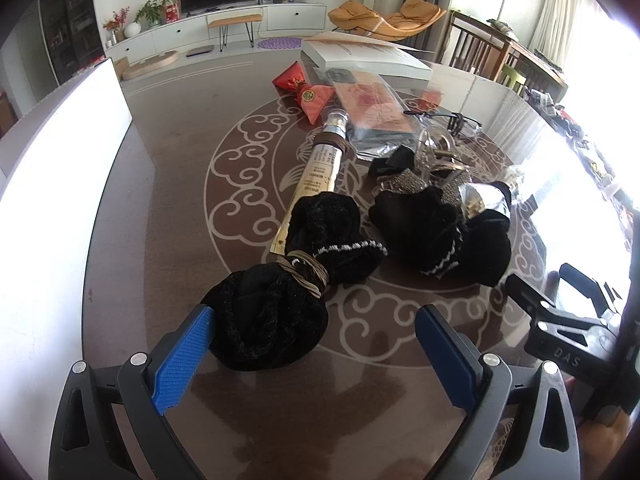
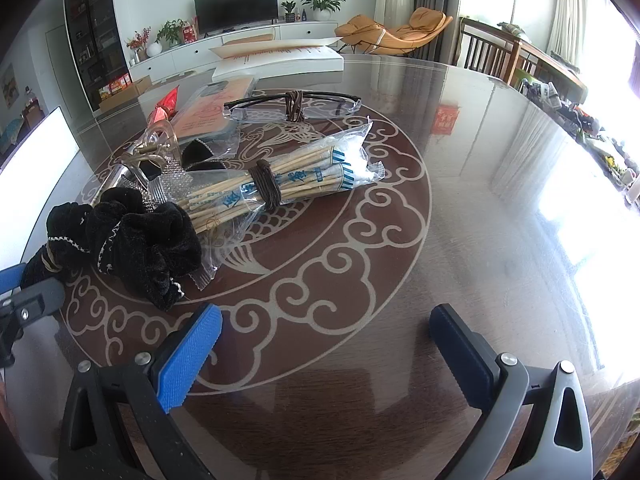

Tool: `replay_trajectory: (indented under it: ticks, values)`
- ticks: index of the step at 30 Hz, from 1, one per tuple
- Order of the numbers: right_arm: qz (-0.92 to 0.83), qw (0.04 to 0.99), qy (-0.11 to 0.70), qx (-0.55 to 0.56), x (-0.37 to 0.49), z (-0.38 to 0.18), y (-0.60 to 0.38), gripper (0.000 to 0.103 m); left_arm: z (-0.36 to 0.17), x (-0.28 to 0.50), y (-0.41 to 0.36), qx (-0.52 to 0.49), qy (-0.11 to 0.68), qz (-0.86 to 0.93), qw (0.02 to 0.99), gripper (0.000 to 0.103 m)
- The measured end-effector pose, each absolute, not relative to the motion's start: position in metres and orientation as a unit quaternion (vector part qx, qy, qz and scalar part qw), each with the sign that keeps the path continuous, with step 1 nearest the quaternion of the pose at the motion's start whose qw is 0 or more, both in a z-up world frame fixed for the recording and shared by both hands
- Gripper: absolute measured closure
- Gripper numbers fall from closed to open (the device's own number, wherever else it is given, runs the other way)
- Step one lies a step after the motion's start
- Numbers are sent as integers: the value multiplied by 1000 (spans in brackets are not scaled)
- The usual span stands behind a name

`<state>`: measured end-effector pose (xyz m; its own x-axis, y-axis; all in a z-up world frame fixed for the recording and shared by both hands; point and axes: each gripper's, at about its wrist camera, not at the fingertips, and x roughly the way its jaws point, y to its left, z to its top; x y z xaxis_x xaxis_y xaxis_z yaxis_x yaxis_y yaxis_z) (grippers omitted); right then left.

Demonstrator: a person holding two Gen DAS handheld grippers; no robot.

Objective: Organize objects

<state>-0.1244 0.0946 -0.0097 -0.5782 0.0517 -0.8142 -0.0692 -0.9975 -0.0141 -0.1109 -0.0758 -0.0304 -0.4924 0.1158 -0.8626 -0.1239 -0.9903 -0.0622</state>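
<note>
so the left gripper is way closer, fingers spread with the banded black scrunchie touching its left pad, long axis running away up-right, while the right gripper sits spread over bare table.

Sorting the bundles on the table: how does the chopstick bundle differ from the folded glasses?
The chopstick bundle is pale sticks in crinkled clear wrappers, lying diagonally near the black scrunchie. The folded glasses are a dark frame with clear lenses, lying crosswise farther back. The bundle looks bulkier; the glasses are slim. Both have a brown hair tie wound round the middle and rest on the table.
</note>
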Motion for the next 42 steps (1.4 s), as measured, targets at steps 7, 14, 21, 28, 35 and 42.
replay_trajectory:
  ticks: [7,14,21,28,35,42]
  values:
    - [888,34,10,-458,-125,-9,95,0,-36,-137,-69,-492,16,870,27,2]
    - [888,34,10,-458,-124,-10,95,0,-51,-141,-58,-493,50,868,22,1]
    - [888,34,10,-458,-125,-10,95,0,-44,-112,-69,-471,2,882,28,64]
    - [888,34,10,-458,-125,-10,95,0,-47,-62,-63,-452,15,892,17,58]
    - [888,34,10,-458,-125,-10,95,0,-54,-69,-72,-455,2,890,-10,9]
    - [888,34,10,-458,-125,-10,95,0,-56,-69,-70,-459,5,889,-2,0]
